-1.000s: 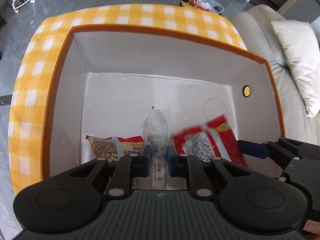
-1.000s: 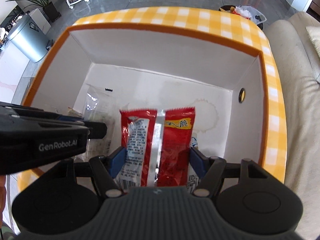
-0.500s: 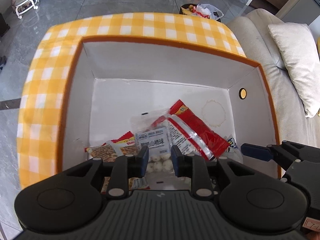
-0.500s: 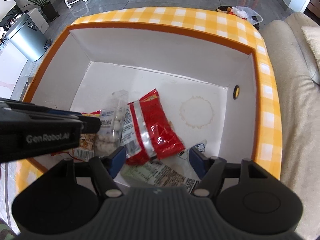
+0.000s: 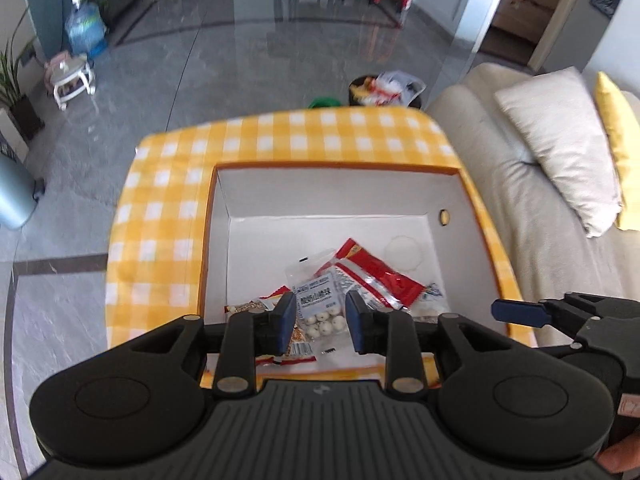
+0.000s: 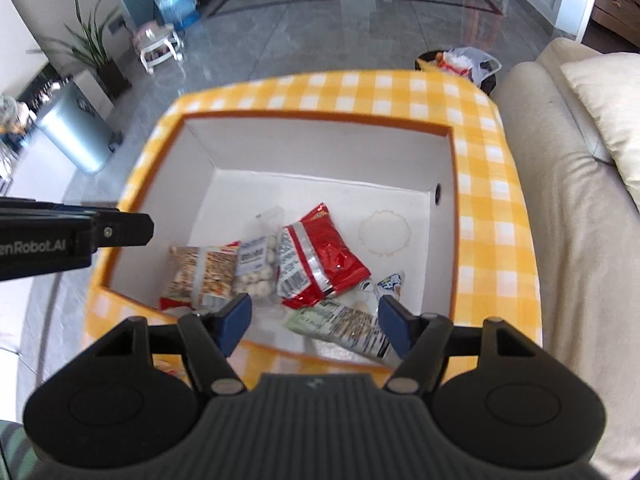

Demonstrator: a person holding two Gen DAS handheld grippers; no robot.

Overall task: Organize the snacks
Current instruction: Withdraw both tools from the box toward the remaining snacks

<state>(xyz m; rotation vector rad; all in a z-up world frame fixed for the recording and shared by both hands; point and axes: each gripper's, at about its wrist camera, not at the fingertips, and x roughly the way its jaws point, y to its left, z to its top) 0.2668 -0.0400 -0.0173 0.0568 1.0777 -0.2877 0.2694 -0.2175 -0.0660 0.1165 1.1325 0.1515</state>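
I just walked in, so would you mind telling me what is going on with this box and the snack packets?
A person holding a claw in each hand is sorting snacks into a white box with an orange rim, set on a yellow checked cloth. Both the left claw and the right claw are open and empty, held above the box's near edge. Inside lie a red packet, a clear bag of white balls, a nut packet and a green-white packet, loosely piled.
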